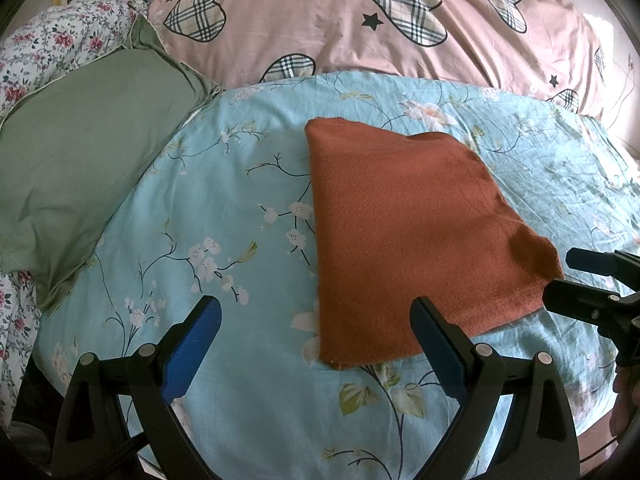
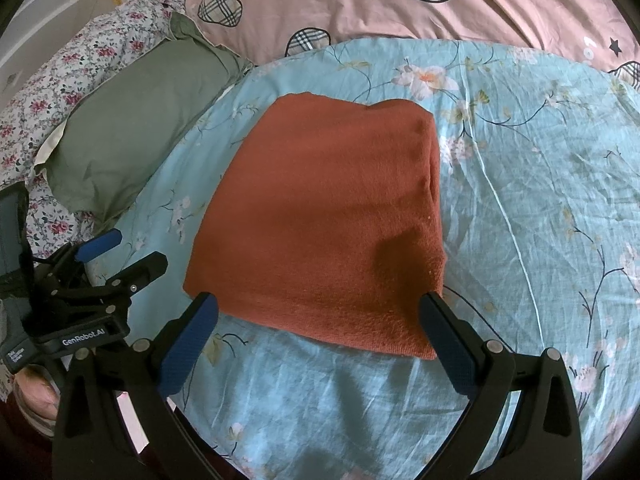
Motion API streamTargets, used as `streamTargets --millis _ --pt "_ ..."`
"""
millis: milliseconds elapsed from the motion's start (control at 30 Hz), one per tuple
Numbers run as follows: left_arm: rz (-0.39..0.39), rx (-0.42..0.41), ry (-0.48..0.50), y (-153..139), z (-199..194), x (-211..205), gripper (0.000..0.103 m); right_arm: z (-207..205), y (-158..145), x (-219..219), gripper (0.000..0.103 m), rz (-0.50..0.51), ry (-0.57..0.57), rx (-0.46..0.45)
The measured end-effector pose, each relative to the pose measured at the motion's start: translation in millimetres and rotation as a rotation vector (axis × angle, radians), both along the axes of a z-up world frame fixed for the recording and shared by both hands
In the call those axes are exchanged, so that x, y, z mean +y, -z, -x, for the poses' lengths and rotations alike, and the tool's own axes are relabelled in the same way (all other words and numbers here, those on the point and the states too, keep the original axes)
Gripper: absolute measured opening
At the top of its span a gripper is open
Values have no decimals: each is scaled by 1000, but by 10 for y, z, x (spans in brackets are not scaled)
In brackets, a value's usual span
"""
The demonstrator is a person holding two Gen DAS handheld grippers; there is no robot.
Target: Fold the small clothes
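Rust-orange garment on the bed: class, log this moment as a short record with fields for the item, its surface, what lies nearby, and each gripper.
item: rust-orange garment, folded into a flat, roughly rectangular stack
surface: light blue floral sheet
nearby: green pillow to the left; pink heart-print quilt behind
left gripper: open, empty, near the garment's front edge
right gripper: open, empty, straddling the garment's front edge

The rust garment [image 2: 320, 216] is looking like fuzzy, matt knit cloth. It is lying on the bed sheet [image 2: 540, 220], thin smooth printed cotton, finely creased. My jaws are showing matt black plastic with textured blue pads [image 2: 188, 344].
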State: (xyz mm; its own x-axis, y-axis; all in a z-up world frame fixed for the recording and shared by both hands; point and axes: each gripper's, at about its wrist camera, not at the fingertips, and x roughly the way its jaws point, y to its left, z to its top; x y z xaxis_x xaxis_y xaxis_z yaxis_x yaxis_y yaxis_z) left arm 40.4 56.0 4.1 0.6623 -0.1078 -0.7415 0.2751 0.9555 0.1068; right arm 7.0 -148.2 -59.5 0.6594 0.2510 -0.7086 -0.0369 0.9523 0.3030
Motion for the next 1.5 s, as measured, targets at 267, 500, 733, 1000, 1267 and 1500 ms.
streamTargets --millis 267,500,733,1000,1267,1500 --pt "0 1 -1 0 -1 -4 96 -12 20 -26 100 -3 0 3" --pt "-2 3 0 1 -2 -6 96 -31 17 -45 100 -4 0 1" --pt "-2 7 2 23 -50 -29 96 -116 -4 -78 100 7 -5 4" --pt "-3 8 1 34 -74 -58 96 -184 -12 -95 101 6 -12 2" --pt "-7 9 4 43 -155 -107 96 -248 -54 -155 101 3 3 -14" --pt "-27 -12 3 38 -279 -161 96 -367 -26 -236 101 -4 16 -6"
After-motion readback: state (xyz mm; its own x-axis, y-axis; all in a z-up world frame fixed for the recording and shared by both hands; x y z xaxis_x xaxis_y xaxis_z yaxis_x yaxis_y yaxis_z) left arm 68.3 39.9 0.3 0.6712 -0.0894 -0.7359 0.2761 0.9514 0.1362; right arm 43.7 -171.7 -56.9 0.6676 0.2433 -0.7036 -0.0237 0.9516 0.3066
